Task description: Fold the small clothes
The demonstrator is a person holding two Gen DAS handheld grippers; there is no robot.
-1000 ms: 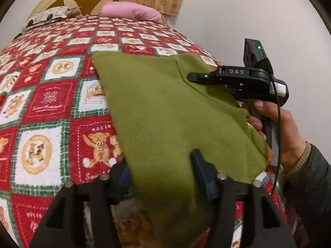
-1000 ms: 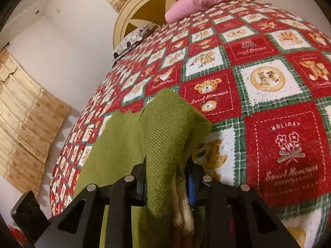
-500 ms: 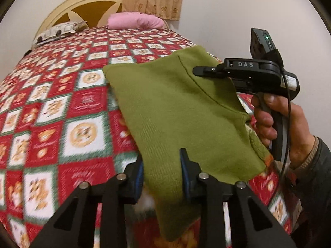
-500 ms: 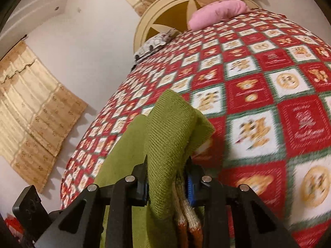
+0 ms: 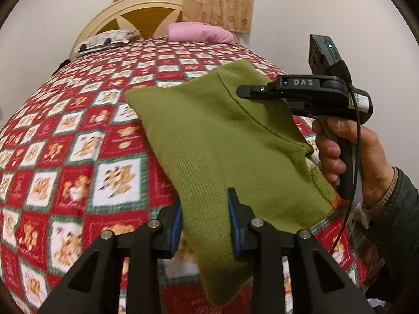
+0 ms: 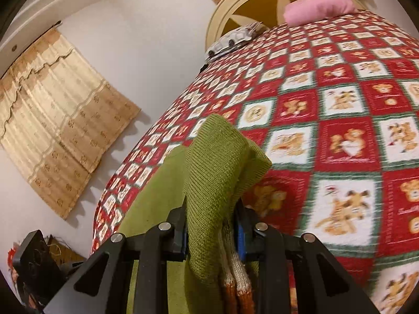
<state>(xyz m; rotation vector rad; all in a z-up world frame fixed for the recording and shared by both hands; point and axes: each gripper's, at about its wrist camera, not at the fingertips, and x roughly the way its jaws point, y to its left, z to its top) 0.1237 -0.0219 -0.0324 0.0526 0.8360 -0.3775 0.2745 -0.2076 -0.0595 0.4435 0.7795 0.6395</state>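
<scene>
Green knit sweater [image 5: 217, 141] held up over the bed quilt [image 5: 78, 136], stretched between both tools, sagging toward the red-and-white bear squares. Left gripper [image 5: 204, 217] clamped on the sweater's near hem, blue pads biting the fabric after closing in just now. Right gripper [image 6: 212, 225] pinched tight on a bunched fold of the same knit, cream and orange striped trim [image 6: 235, 285] dangling below the pads. Right hand [image 5: 351, 154] wrapped round the handle, off past the quilt's right edge, dark sleeve [image 5: 395, 225] behind. Pink pillow [image 5: 199, 32] and patterned pillow [image 5: 104, 40] up at the quilt's far end, against the round headboard [image 5: 136, 13]. Beige curtain [image 6: 60, 130] hanging on the wall off the quilt's left side.
</scene>
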